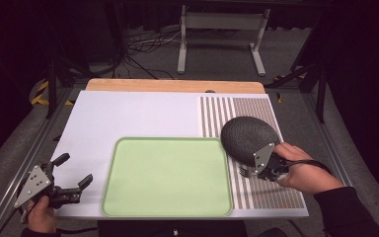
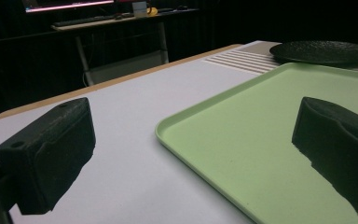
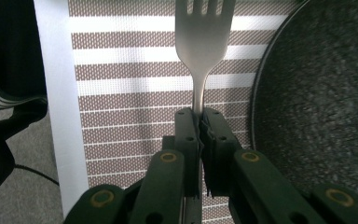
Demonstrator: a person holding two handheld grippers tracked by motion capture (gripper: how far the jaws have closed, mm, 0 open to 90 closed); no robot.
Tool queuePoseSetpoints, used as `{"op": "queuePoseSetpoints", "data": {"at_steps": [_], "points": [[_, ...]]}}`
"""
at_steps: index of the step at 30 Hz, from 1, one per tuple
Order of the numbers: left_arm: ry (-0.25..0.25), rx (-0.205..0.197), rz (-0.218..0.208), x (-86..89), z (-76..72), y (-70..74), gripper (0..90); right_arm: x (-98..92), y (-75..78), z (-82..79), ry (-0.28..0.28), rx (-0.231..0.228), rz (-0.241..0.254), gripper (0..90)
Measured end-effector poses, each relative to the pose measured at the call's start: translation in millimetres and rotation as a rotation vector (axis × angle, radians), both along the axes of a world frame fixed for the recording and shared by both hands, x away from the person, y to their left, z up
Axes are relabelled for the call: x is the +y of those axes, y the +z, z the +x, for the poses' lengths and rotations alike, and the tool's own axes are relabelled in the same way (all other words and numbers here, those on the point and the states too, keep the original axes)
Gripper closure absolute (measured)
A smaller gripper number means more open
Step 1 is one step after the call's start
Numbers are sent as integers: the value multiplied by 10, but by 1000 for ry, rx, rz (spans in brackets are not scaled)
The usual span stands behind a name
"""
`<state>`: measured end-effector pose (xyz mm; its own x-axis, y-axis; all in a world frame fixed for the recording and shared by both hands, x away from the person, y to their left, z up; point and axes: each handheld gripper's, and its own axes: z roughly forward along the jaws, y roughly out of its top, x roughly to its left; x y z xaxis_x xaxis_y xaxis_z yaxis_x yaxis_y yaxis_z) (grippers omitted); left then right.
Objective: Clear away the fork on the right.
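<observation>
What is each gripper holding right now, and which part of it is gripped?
The right gripper is shut on a metal fork, pinching its handle just below the neck, tines pointing away. The left gripper holds nothing; its jaws stand open over the green tray's edge.

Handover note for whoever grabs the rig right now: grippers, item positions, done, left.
Right gripper: shut on the fork, held above the striped mat, beside the black plate.
Left gripper: open, holding nothing, at the near left corner by the green tray.
Done: fork picked up.
Left: probably setting the fork and plate on the tray, which holds nothing yet.
</observation>
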<state>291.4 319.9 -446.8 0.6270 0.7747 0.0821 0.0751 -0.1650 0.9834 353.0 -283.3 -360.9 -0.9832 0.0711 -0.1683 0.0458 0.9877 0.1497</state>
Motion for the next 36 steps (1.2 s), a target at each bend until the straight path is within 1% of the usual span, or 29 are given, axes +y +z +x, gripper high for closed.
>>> {"op": "queuePoseSetpoints", "data": {"at_steps": [3, 5, 8, 12, 13, 14, 16, 17, 19, 22, 25, 28, 29, 30, 32, 33, 34, 35, 36], "points": [[-1, 0, 0, 0, 0, 0, 0, 15, 47, 0, 0, -9, 22, 854], [-3, -1, 1, 1, 3, 0, 0, 36, 85, -9, -12, -20, 56, 854], [-1, 0, -1, 1, 0, 0, 0, 73, 136, -10, -5, -28, 89, 854], [-2, 0, -1, 2, -1, 1, 0, 157, 185, 0, 4, -50, 118, 854], [-2, 0, -1, 3, -1, 1, 0, 174, 194, 8, 11, -42, 120, 854], [-1, -2, -3, 1, -1, 0, 0, 200, 200, 9, 7, -49, 130, 854], [-1, -2, -3, 2, -2, 1, 0, 249, 223, 18, 13, -38, 151, 854], [-1, -3, -4, 3, -2, 1, 0, 276, 232, 25, 21, -41, 162, 854], [-2, -3, -4, 4, 1, 0, 0, 330, 260, 30, 21, -53, 173, 854], [-2, -3, -5, 4, 1, 0, 0, 395, 291, 45, 38, -56, 188, 854], [-4, -3, -4, 6, 1, 1, 0, 453, 305, 51, 33, -65, 190, 854], [-3, -3, -3, 8, -1, 3, 0, 521, 313, 73, 44, -65, 196, 854], [-3, -3, -2, 9, -2, 3, 0, 537, 315, 72, 36, -69, 197, 854], [-4, -4, -3, 10, -2, 3, 0, 557, 318, 81, 41, -64, 198, 854], [-5, -4, -3, 11, -1, 3, 0, 596, 327, 85, 24, -60, 202, 854], [-4, -4, -5, 10, -1, 3, 0, 620, 331, 93, 12, -50, 210, 854], [-5, -4, -4, 11, -1, 3, 0, 637, 333, 96, 7, -50, 217, 854], [-5, -5, -5, 10, -1, 3, 0, 654, 339, 103, 8, -49, 216, 854], [-5, -5, -8, 9, -2, 3, 0, 673, 343, 105, -2, -52, 214, 854]]}}
